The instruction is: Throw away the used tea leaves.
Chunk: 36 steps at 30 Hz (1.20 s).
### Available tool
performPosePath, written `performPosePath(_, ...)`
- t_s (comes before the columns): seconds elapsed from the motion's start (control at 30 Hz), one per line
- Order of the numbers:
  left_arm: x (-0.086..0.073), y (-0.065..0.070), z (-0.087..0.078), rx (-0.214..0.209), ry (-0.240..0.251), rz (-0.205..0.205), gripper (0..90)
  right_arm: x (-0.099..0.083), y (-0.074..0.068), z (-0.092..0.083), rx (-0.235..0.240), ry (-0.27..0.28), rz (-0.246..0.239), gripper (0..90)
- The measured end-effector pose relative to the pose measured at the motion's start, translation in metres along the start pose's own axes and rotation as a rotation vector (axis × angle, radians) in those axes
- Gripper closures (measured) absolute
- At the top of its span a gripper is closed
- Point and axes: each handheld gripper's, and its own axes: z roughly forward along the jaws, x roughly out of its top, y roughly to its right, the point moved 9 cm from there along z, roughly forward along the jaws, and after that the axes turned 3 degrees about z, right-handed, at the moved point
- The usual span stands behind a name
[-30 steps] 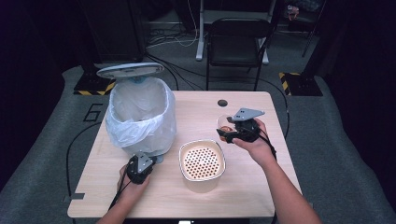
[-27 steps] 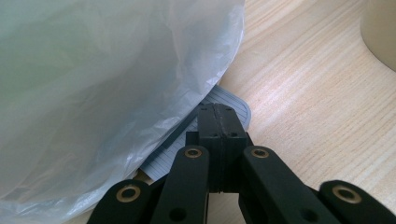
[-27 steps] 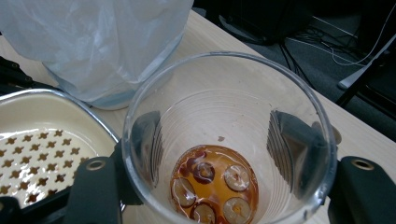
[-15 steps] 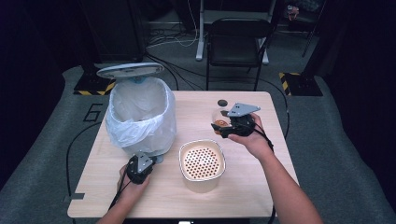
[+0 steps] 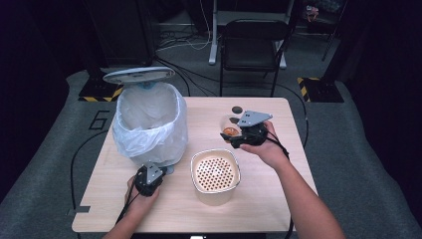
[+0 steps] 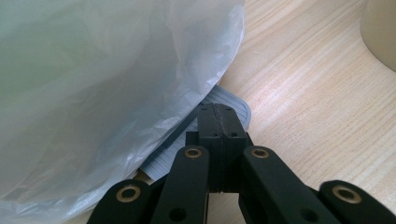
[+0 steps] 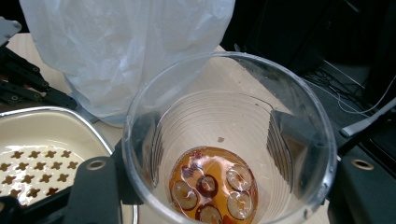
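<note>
The right hand-held gripper (image 5: 234,137) grasped a clear plastic cup (image 7: 229,140) by its 2 sides, 1 jaw on each wall, and held it upright above the bench (image 5: 278,199), probably so that the brown liquid with round slices (image 7: 212,189) stayed inside. The strainer bowl (image 5: 215,174) stood just below and beside this gripper. The left hand-held gripper (image 6: 218,116) was clenched with nothing between its jaws and pressed on the grey pedal (image 6: 229,100) in front of it, likely to keep the lid (image 5: 138,75) of the lined bin (image 5: 149,124) raised.
</note>
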Motion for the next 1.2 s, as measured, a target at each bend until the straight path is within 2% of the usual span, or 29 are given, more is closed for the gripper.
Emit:
performPosePath(0.27,0.0,0.0,0.0,-0.001,-0.001,0.001,90.0,0.004,-0.006,-0.002,0.014,0.032,-0.059,36.1)
performPosePath(0.3,0.0,0.0,0.0,-0.004,-0.004,0.002,90.0,0.006,-0.008,-0.003,0.021,0.045,-0.082,36.1)
performPosePath(0.43,0.0,0.0,0.0,-0.002,-0.003,0.0,90.0,0.008,-0.012,-0.005,0.026,0.059,-0.11,36.1)
performPosePath(0.53,0.0,0.0,0.0,-0.002,-0.003,0.0,90.0,0.011,-0.018,-0.007,0.034,0.076,-0.161,36.1)
performPosePath(0.6,0.0,0.0,0.0,-0.001,-0.002,0.0,90.0,0.011,-0.02,-0.007,0.037,0.078,-0.166,36.2)
performPosePath(0.63,0.0,0.0,0.0,-0.001,-0.001,-0.001,90.0,0.011,-0.022,-0.007,0.036,0.077,-0.19,36.2)
performPosePath(1.07,0.0,0.0,0.0,0.0,-0.002,-0.002,90.0,0.014,-0.032,-0.006,0.018,0.089,-0.304,36.6)
performPosePath(1.1,0.0,0.0,0.0,-0.003,-0.005,0.0,90.0,0.014,-0.034,-0.006,0.007,0.085,-0.337,36.6)
performPosePath(1.17,0.0,0.0,0.0,-0.001,-0.003,-0.001,90.0,0.014,-0.035,-0.006,0.002,0.085,-0.352,36.6)
performPosePath(1.2,0.0,0.0,0.0,-0.002,-0.003,-0.001,90.0,0.014,-0.038,-0.006,-0.018,0.081,-0.41,36.6)
